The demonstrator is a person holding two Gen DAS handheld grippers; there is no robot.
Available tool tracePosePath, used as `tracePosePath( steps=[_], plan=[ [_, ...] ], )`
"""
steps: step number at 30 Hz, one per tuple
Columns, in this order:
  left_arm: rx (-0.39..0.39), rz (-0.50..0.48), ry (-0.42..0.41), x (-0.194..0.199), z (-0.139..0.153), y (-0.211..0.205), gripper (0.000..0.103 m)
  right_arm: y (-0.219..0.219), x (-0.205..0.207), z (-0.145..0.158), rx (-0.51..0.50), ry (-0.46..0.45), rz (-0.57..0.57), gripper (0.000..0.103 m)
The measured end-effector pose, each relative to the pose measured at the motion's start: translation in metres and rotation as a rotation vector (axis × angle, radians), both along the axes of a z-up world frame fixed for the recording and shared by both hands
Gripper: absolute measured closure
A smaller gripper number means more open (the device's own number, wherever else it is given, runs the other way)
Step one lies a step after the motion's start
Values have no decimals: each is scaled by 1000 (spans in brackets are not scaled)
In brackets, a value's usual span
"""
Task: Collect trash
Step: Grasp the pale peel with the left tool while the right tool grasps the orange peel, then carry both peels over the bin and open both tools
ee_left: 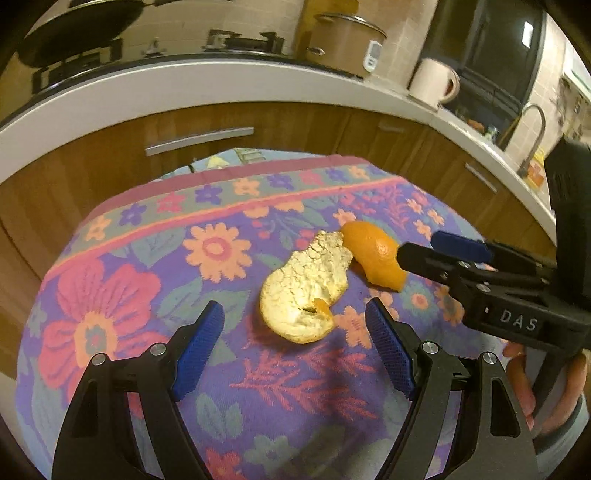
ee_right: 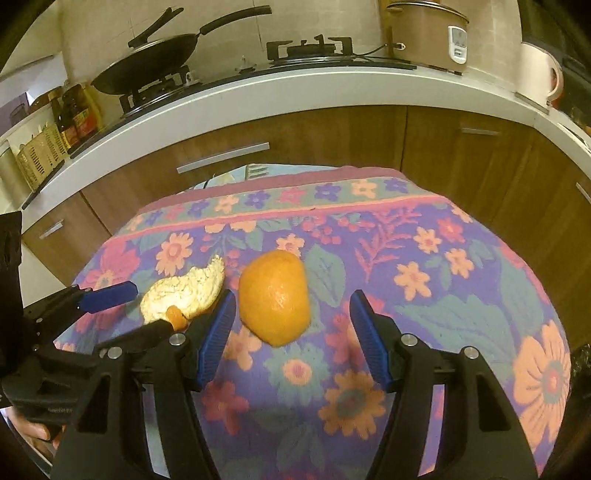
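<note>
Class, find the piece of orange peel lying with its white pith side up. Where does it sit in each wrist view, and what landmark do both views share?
Left wrist view: the pith-up peel lies just right of centre, ahead of the open left gripper.
Right wrist view: it lies left of centre, beside the orange-side-up peel.
Shared landmark: the rice cooker on the counter.

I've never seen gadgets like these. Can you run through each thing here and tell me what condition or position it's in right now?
Left gripper: open, empty, aimed at the pith-up peel.
Right gripper: open, empty, aimed at the orange-side-up peel.
Pith-up peel: lying on the cloth, white inside facing up.
Orange-side-up peel: lying on the cloth, domed, skin up.
Floral cloth: spread flat.
Pot: lid on.
Wok: sitting on the burner.
</note>
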State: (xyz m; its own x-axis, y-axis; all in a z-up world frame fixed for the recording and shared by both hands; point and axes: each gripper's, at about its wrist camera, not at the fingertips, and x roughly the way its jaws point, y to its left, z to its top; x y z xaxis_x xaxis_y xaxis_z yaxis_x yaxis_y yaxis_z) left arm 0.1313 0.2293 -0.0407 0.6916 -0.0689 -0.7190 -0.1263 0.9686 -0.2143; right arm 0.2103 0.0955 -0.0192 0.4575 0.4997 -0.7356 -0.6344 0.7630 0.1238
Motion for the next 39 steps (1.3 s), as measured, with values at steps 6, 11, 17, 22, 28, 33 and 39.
tracePosePath(
  steps=[6, 11, 17, 22, 28, 33, 39],
  plan=[
    [0, 6, 18, 7, -7, -2, 36, 9, 11, -10, -15, 44, 16, 43],
    [38, 10, 26, 9, -8, -6, 45, 19, 12, -17, -51, 66, 39, 53],
    [79, 17, 22, 9, -8, -11, 76, 26, 5, -17, -64, 44, 79, 80],
    [84, 17, -6, 5, -5, -13, 85, 18, 3, -12, -27, 24, 68, 88],
    [69, 9, -81, -8, 4, -15, 86, -4, 2, 0, 59, 8, 47, 88],
    [50, -20, -124, -18, 14, -27, 86, -37, -3, 12, 83, -1, 0, 88],
    [54, -100, -198, -27, 46, -67, 86, -82, -23, 30, 115, -46, -25, 88]
  ],
)
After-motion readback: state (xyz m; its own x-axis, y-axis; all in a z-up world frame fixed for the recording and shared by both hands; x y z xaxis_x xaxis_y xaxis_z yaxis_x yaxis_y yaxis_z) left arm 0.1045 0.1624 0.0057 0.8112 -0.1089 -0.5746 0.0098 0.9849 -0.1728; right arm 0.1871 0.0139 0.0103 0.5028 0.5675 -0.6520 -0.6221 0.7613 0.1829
